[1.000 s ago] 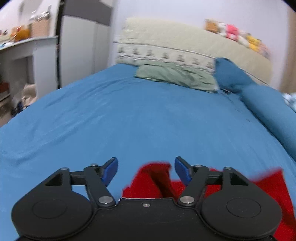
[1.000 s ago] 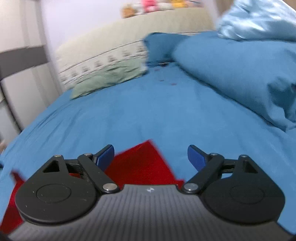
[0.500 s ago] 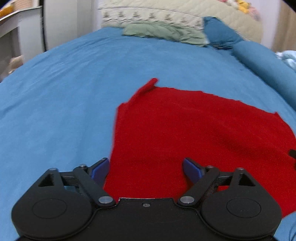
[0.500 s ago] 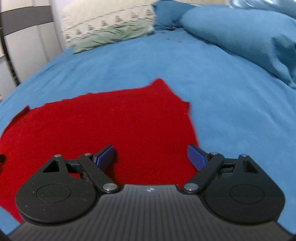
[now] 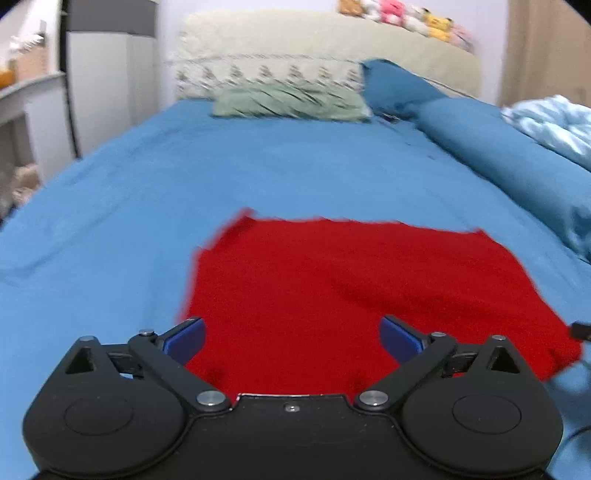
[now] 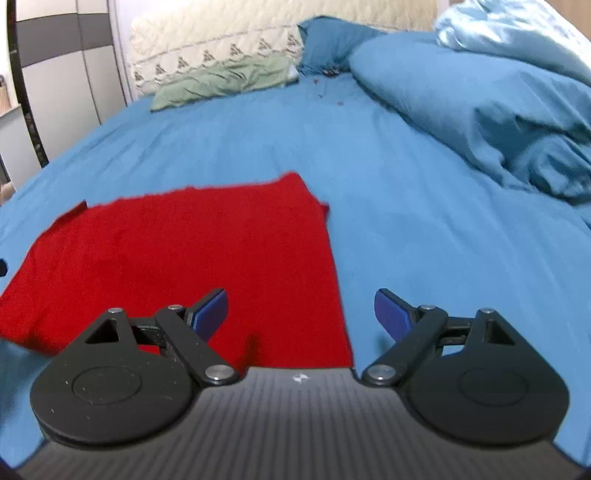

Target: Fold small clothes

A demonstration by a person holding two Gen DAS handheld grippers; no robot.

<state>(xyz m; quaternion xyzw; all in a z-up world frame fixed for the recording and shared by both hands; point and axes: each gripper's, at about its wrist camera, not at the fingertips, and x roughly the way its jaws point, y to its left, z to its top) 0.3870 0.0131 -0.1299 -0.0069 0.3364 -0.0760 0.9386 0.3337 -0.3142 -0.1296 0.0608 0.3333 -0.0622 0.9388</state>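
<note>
A red cloth [image 5: 351,291] lies spread flat on the blue bed sheet [image 5: 110,229], its far left corner slightly curled. My left gripper [image 5: 291,339] hovers over the cloth's near left part, its jaws still opening, wide apart, pads off the fabric. In the right wrist view the same red cloth [image 6: 184,254] fills the left half. My right gripper [image 6: 299,314] stands open over the cloth's near right edge, one finger above the red fabric, the other above bare blue sheet [image 6: 424,221]. Neither gripper holds anything.
A green pillow [image 5: 291,101] and a beige patterned pillow [image 5: 266,70] lie at the headboard, with plush toys [image 5: 402,18] on top. A rolled blue duvet [image 6: 480,103] and a light blue blanket [image 5: 554,125] run along the right side. A wardrobe [image 6: 55,66] stands on the left.
The cloth went from bunched between the fingers to lying flat on the sheet. Both grippers pulled back toward the near edge; the left jaws spread wider, the right stayed open.
</note>
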